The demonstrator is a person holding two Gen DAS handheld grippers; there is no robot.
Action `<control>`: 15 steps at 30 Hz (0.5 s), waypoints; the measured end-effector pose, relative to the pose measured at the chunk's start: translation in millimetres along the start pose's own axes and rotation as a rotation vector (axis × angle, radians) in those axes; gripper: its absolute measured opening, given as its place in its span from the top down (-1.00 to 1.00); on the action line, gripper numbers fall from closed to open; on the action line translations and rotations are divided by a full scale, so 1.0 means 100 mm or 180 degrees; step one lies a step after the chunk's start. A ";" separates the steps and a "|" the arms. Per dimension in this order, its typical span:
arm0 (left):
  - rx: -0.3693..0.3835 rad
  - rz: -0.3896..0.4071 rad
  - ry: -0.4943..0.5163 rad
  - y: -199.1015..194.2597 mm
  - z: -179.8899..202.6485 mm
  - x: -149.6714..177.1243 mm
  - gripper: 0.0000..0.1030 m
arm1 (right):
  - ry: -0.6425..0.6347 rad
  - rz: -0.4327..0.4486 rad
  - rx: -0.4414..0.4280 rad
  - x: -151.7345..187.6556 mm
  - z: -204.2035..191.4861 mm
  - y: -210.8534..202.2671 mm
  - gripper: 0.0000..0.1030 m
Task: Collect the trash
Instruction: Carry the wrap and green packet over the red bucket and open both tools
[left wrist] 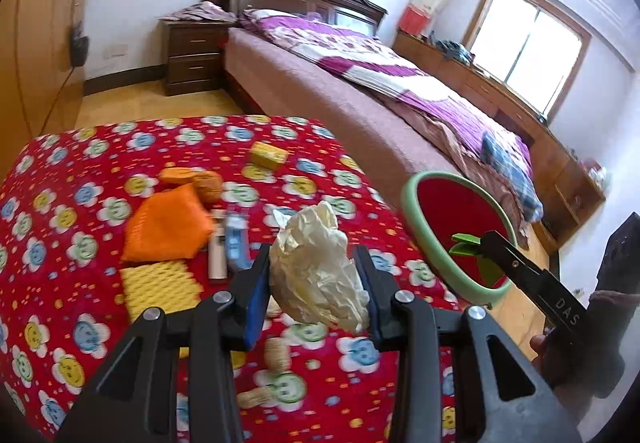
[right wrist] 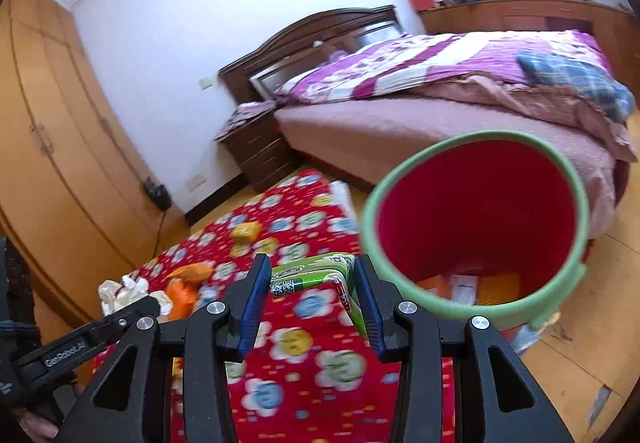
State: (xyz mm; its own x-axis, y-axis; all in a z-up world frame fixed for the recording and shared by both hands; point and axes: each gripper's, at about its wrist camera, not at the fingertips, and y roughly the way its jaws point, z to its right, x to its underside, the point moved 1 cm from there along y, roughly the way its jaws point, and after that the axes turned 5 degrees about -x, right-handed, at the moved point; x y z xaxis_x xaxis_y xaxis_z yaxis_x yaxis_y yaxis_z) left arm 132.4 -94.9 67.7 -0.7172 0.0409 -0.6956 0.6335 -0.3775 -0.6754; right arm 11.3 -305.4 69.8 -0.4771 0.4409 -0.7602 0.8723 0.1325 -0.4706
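My left gripper (left wrist: 316,275) is shut on a crumpled cream paper wad (left wrist: 316,271), held above the red flowered tablecloth (left wrist: 60,283). My right gripper (right wrist: 312,295) is shut on a green drink carton (right wrist: 316,275), lifted over the table beside the red bin with a green rim (right wrist: 480,227). In the left wrist view the same bin (left wrist: 452,215) stands off the table's right edge, and the right gripper (left wrist: 472,247) with the green carton (left wrist: 466,245) hangs over its mouth. In the right wrist view the left gripper (right wrist: 136,301) shows at the lower left with the paper wad (right wrist: 124,293).
An orange net bag (left wrist: 164,227), yellow foam netting (left wrist: 160,279), a yellow packet (left wrist: 269,154), small tubes (left wrist: 228,243) and peanut shells (left wrist: 276,355) lie on the table. Some trash lies in the bin's bottom (right wrist: 464,287). A bed (left wrist: 360,83) and a nightstand (left wrist: 192,59) stand behind.
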 end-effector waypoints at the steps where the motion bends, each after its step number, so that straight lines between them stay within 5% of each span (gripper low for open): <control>1: 0.0020 -0.0014 0.0030 0.02 0.06 -0.01 0.23 | 0.0034 0.0017 0.0036 -0.01 0.08 -0.03 0.14; 15: 0.0266 -0.0137 0.0380 0.39 0.85 -0.12 0.23 | 0.0454 0.0115 0.0437 -0.15 1.02 -0.04 0.10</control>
State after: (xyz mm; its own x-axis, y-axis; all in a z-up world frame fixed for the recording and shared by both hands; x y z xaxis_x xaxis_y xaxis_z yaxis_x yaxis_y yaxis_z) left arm 140.7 -189.1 70.4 -0.7004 0.1666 -0.6940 0.5730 -0.4485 -0.6860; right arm 4.2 -403.3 37.8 -0.4172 0.5658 -0.7112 0.8613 -0.0036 -0.5081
